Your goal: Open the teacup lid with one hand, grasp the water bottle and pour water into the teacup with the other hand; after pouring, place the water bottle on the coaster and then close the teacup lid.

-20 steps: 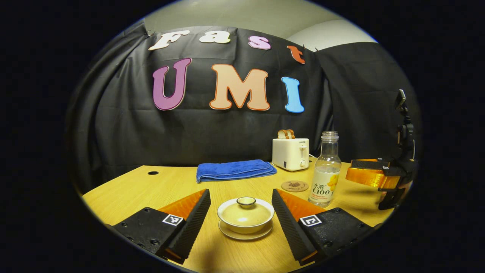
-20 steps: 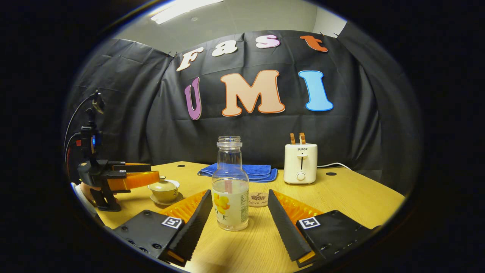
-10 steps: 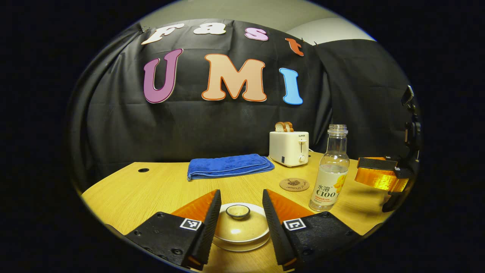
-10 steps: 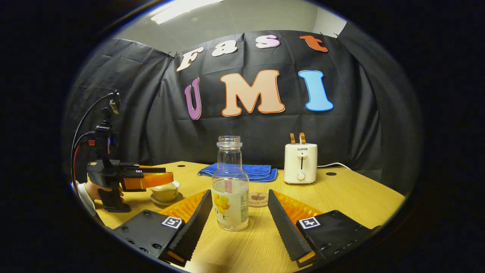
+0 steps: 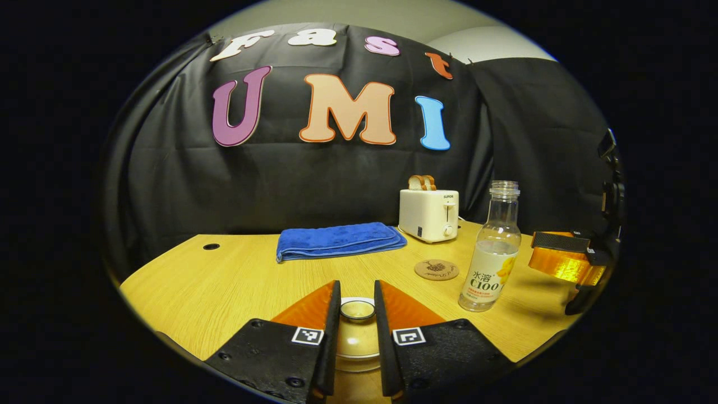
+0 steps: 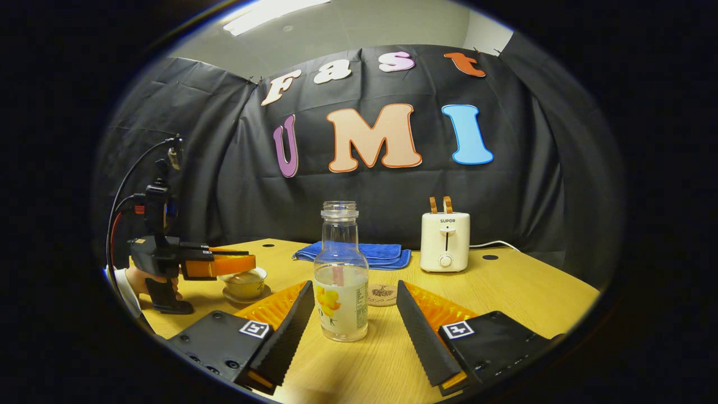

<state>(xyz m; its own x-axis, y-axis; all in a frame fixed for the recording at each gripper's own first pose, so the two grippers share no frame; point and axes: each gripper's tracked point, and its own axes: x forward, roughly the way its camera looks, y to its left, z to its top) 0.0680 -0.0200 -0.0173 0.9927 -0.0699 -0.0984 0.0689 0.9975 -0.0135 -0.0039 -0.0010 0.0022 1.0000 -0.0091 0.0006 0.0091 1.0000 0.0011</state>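
Observation:
A cream teacup stands on its saucer at the table's left, and its lid has a round knob. My left gripper is shut on that knob, reaching level over the cup, and it shows again as the left gripper in the right gripper view. I cannot tell whether the lid has left the cup. The uncapped clear water bottle, partly full, stands upright between the fingers of my open right gripper without touching them. A round coaster lies just behind the bottle.
On the wooden table a folded blue towel lies at the back. A cream toaster holding toast stands to its right. A hand holds the left gripper. The bottle and coaster sit to the cup's right.
My left gripper moved forward over the teacup and its fingers closed from wide open onto the lid knob. The right gripper and the bottle stayed still.

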